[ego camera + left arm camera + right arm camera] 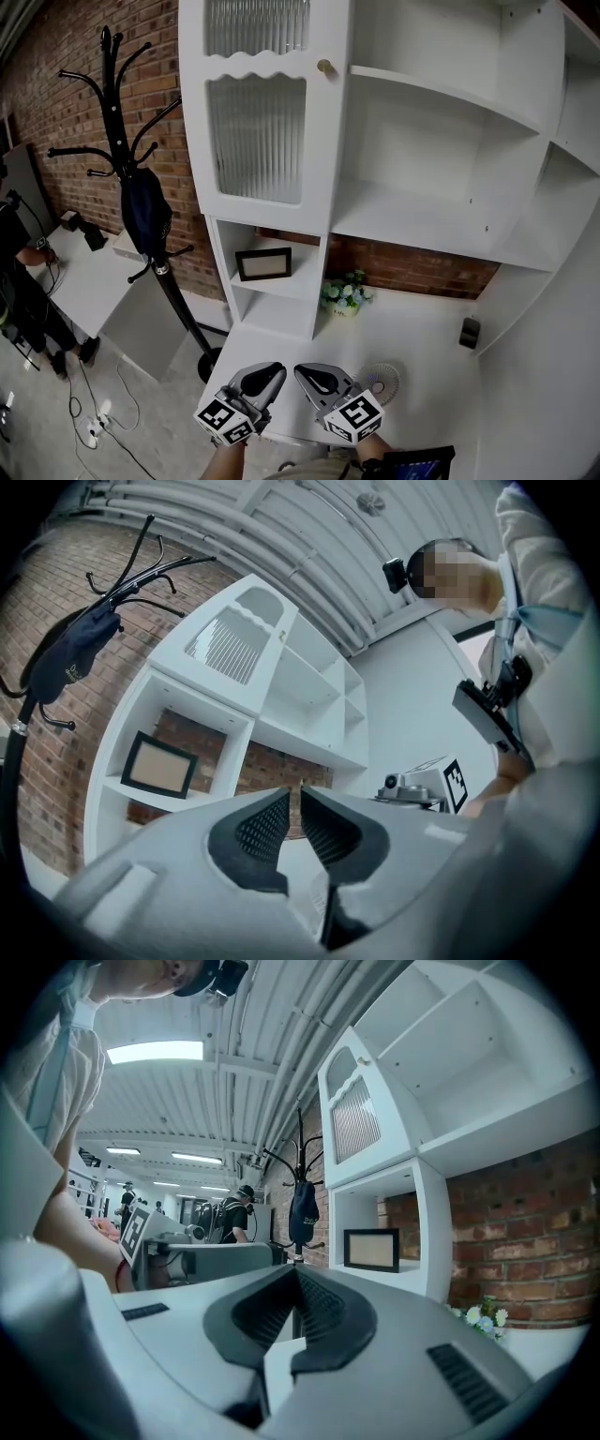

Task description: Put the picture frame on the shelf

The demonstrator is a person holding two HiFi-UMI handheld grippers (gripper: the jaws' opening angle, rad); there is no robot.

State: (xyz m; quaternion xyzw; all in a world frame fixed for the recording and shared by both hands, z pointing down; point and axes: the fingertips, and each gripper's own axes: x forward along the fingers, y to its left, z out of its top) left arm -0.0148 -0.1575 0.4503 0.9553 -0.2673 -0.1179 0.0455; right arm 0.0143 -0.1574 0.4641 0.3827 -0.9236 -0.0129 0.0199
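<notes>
Two claws hover over the counter [427,342]: right claw [307,371] pressed together, left claw [273,371] barely parted, both empty. On the shelf [278,284] stands the frame [263,264], flowers [345,293] beside, coat rack [141,192] left.

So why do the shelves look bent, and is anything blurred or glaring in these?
Head view: the wide lens bows the edges of the white shelf unit; the lighting is even. Left gripper view: a stronger fisheye with black corners, and the shelves lean over. Right gripper view: the ceiling light glares white, yet the picture frame looks crisp.
</notes>
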